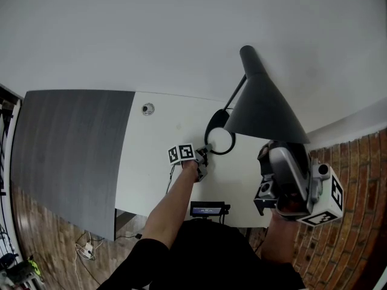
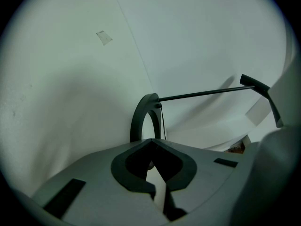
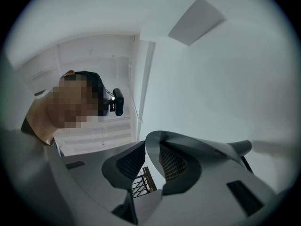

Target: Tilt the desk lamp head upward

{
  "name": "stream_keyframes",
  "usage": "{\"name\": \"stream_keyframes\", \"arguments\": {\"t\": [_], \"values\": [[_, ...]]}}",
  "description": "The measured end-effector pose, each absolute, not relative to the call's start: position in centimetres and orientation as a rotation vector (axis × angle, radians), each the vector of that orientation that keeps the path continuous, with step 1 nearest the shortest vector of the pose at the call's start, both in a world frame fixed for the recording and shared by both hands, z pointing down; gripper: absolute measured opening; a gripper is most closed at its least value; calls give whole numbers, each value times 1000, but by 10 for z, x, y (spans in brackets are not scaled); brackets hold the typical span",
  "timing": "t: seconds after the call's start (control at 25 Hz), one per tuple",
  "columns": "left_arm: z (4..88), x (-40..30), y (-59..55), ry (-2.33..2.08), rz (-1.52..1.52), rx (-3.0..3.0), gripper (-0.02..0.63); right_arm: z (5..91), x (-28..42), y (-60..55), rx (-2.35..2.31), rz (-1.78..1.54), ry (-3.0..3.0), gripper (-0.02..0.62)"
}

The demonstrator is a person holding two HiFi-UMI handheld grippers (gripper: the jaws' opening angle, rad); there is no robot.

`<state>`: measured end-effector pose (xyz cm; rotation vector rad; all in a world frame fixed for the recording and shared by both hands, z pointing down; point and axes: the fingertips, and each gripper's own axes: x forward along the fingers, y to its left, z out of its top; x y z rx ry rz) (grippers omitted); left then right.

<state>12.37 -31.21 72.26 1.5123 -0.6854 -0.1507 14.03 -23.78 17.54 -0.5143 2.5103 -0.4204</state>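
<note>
The desk lamp has a dark cone-shaped shade (image 1: 263, 104), a thin stem and a ring base (image 1: 210, 132) on the white desk (image 1: 151, 180). My right gripper (image 1: 272, 151) reaches up from below and is shut on the shade's lower rim. In the right gripper view the grey shade (image 3: 211, 147) runs off to the right from between the pads of the right gripper (image 3: 145, 147). My left gripper (image 1: 204, 154) is shut, its tips at the left edge of the ring base. In the left gripper view the ring base (image 2: 139, 119) and stem (image 2: 207, 93) rise just beyond the left gripper (image 2: 150, 142).
A dark grey panel (image 1: 66, 150) adjoins the desk on the left. A round grommet (image 1: 147, 109) sits in the desktop near the wall. A small device with a blue display (image 1: 207, 209) hangs at the desk's front edge. Brick floor (image 1: 357, 180) lies to the right, cables (image 1: 87, 246) lower left.
</note>
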Motion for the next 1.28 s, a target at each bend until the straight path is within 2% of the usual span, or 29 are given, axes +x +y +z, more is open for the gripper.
{"name": "stream_keyframes", "arguments": {"t": [1.28], "values": [[722, 125, -311, -680, -148, 1521, 11, 142, 144, -259, -493, -488, 2434, 101]]}}
